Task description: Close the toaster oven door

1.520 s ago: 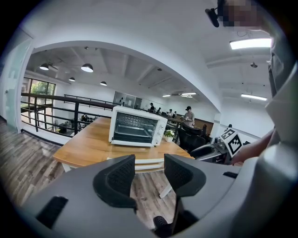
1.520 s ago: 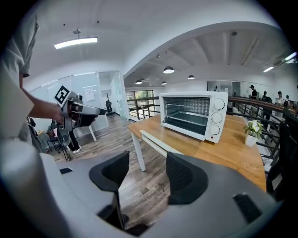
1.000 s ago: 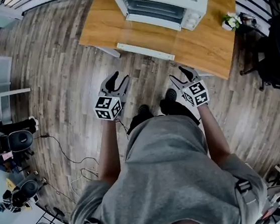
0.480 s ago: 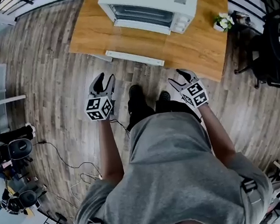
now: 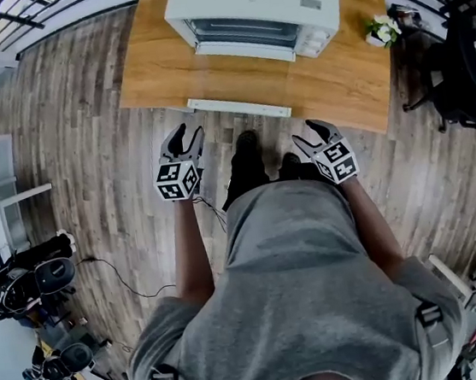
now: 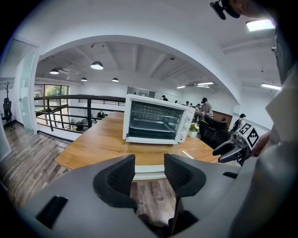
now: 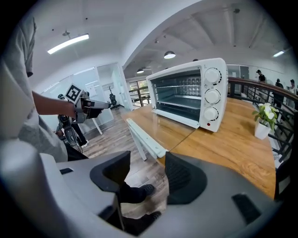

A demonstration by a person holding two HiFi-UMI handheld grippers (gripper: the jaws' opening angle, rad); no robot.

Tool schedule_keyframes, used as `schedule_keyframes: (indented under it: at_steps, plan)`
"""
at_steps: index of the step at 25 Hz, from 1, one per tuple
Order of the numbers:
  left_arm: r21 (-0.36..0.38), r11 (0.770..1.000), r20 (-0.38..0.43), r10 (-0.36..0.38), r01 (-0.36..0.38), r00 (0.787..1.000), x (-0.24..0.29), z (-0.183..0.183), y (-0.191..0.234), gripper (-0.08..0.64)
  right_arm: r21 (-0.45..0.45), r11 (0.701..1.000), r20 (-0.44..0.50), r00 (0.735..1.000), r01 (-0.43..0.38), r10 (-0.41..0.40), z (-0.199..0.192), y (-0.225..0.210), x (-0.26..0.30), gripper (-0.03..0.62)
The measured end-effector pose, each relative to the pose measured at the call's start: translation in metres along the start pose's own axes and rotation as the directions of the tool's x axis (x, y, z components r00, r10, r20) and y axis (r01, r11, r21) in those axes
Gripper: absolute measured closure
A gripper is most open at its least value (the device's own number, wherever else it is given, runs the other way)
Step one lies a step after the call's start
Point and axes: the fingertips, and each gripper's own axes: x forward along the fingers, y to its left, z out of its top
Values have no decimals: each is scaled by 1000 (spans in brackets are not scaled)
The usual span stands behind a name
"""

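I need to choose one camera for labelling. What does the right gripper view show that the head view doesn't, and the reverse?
Only the right gripper view: a ceiling lamp, and a straight look between the right gripper's open, empty jaws.
Only the head view: the person's torso, gear on the floor at left, and a dark chair at right.
Both: the oven, its door hanging open, the table, the plant and the left gripper.
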Motion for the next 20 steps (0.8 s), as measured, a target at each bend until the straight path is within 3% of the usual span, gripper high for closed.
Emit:
schedule_keyframes:
  at_steps: [6,20]
  plan:
    - [11,999,-58,-50,51,997,20,-11,20,351,-6,1000,-32,999,3,-3,7,11,27,350]
    - [56,986,-213,-142,157,967,59,-51,52,351,186,975,-50,992,120,-113,-14,-6,66,379]
